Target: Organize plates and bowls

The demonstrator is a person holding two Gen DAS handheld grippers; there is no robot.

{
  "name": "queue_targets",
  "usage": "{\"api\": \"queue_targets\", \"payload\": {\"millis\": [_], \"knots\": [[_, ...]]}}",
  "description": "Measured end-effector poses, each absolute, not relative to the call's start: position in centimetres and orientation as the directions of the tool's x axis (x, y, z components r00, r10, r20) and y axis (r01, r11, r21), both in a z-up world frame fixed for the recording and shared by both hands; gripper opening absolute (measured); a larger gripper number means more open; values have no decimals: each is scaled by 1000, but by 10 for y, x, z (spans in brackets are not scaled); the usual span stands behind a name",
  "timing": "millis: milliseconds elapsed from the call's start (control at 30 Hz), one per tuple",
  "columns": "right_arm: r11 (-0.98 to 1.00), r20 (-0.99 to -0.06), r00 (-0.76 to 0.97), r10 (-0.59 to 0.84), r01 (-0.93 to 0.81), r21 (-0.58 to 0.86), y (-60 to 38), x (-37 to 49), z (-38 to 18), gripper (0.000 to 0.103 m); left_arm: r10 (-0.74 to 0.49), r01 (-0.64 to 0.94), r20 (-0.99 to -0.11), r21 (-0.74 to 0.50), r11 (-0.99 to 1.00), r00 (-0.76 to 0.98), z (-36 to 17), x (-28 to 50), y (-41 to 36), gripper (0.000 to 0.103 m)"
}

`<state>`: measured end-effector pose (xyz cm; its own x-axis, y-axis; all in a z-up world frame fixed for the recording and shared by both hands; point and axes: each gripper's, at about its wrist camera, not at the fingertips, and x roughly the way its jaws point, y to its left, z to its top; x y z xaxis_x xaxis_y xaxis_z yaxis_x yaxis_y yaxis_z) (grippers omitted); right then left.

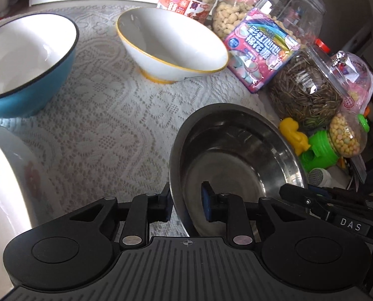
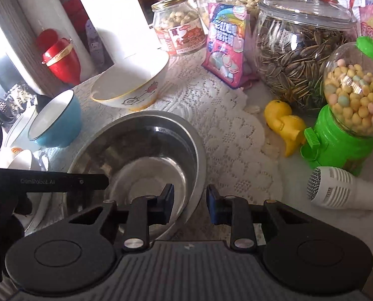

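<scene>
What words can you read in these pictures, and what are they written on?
"DAS": on the right gripper, at the edge of the left wrist view.
"GenRobot.AI": on the left gripper, in the right wrist view.
Pink candy bag: big Chinese characters, upside down, which I cannot read surely.
Peanut jar label: print too small and blurred.
Nothing else bears readable text.

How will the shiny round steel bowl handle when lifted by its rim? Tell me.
The steel bowl is probably stiff and light for its size: thin metal wall. Its polished, sloping side may slip between pads. Wide and shallow, it looks unlikely to tip on the lace tablecloth.
</scene>
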<state>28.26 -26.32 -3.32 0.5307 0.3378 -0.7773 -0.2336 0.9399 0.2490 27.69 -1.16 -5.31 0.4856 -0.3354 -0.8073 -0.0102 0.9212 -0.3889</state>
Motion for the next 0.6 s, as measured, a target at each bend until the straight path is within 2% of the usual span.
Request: {"api": "queue_targets", "payload": {"millis": [133,167,267,400,600], "knots": [[932,-797,483,363,-204,300,-260,298,-44,28,-339,-3,-830,-380,925,442,-61,289,-20,29],[929,-806,462,369,-198,311,-257,300,-47,31,-341,-4,-830,-382,924,442,-62,291,-21,29],[935,-822,447,353,-187,300,-249,301,-47,29,-318,-1,-835,-357,934,449,-61,295,-22,27],[937,-809,476,345,-219,270,-237,287,-27,28,-278,0,-852,-310,951,443,-53,289,-19,26],[932,-766,544,343,-302,202,-202,263,14,28,-291,27,-802,-326,945,521,-19,258,10,26]]}}
